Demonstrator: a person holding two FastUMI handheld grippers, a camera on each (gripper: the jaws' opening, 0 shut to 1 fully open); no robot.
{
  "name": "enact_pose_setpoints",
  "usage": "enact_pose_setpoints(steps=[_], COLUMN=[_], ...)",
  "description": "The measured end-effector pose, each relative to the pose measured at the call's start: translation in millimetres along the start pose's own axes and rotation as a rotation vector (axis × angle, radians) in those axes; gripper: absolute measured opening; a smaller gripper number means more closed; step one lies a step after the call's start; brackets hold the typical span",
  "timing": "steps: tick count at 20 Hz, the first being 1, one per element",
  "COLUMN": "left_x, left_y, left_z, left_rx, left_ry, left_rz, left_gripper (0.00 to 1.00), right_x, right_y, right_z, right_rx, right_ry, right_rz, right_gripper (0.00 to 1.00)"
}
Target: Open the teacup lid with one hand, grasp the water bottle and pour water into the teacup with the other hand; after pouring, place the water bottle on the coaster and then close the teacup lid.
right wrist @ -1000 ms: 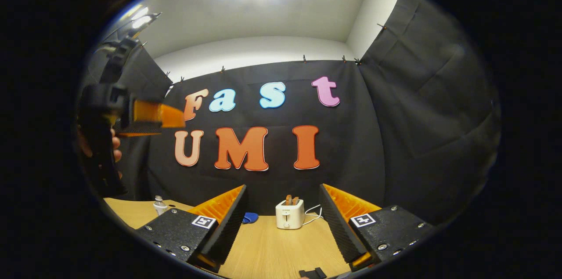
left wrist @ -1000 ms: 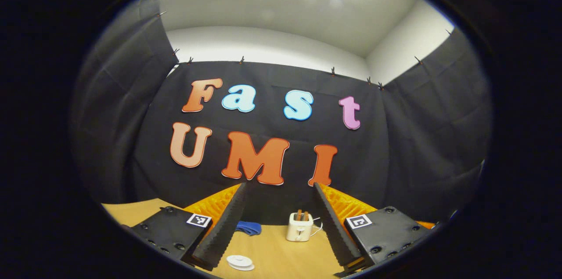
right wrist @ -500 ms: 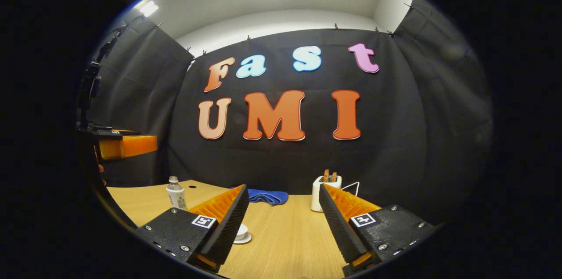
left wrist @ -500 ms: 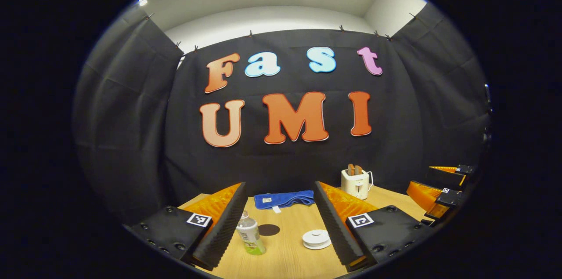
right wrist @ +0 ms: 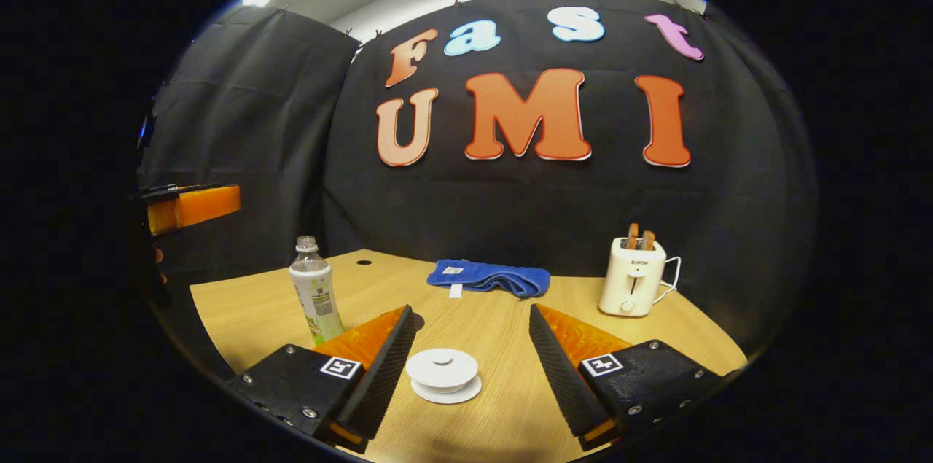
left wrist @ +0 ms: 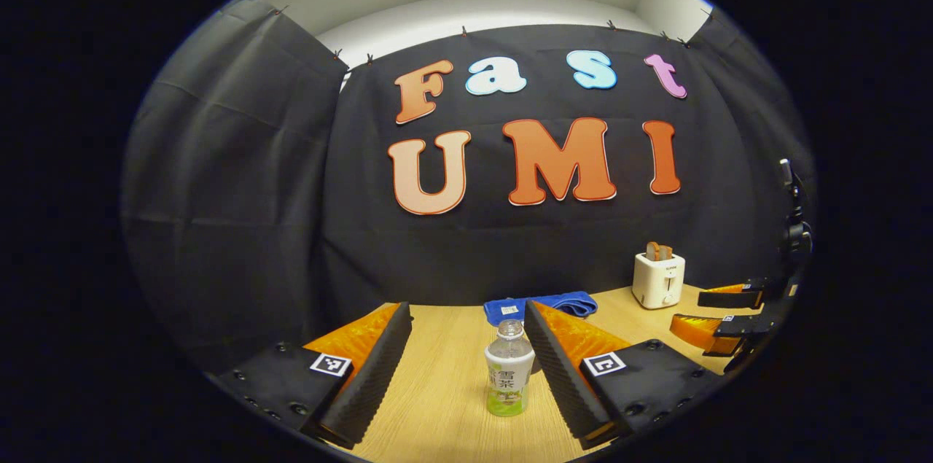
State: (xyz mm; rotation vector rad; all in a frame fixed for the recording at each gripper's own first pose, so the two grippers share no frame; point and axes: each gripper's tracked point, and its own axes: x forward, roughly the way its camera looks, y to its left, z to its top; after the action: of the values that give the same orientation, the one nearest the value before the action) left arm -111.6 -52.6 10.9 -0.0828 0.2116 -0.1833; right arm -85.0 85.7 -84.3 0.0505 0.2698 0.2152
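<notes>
A clear water bottle (left wrist: 509,370) with a green and white label stands upright on the wooden table, between my left gripper's (left wrist: 466,308) open fingers and closer to the right one. In the right gripper view the bottle (right wrist: 315,297) stands at the left. A white lidded teacup (right wrist: 442,374) on its saucer sits between my right gripper's (right wrist: 471,310) open fingers, not touched. A sliver of the dark round coaster (right wrist: 418,320) peeks out beside the right gripper's left finger. The right gripper (left wrist: 713,313) also shows far right in the left gripper view, held above the table.
A folded blue towel (right wrist: 490,277) lies at the back of the table (right wrist: 510,412), near the black cloth wall. A white toaster (right wrist: 633,277) with a cord stands at the back right. One of the left gripper's fingers (right wrist: 197,205) shows at the left edge.
Both grippers have tipped down and come closer to the table. The bottle now stands between the left fingers, and the teacup between the right fingers.
</notes>
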Motion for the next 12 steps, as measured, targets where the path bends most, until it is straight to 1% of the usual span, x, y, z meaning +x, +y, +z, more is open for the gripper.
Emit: enact_pose_setpoints(steps=[2,5,6,9,12], left_x=[4,10,12,18,24], left_y=[1,1,-2,-11,-22], left_z=[-17,-34,-39,-55,-67], left_rx=[-0.025,-0.034,-0.036,-0.024,-0.011], left_ry=[0.008,0.022,0.027,0.053,0.068], left_rz=[-0.031,-0.059,-0.07,-0.097,-0.127], left_gripper=[0.99,0.99,0.99,1.0,0.99], right_x=[17,31,35,45,55], right_y=[10,25,26,25,28], right_z=[-14,-36,-43,-56,-65], right_rx=[-0.033,-0.074,-0.089,-0.102,-0.092], right_ry=[0.039,0.097,0.118,0.156,0.18], right_rz=[0.032,0.074,0.075,0.07,0.086], right_gripper=[0.87,0.81,0.75,0.67,0.56])
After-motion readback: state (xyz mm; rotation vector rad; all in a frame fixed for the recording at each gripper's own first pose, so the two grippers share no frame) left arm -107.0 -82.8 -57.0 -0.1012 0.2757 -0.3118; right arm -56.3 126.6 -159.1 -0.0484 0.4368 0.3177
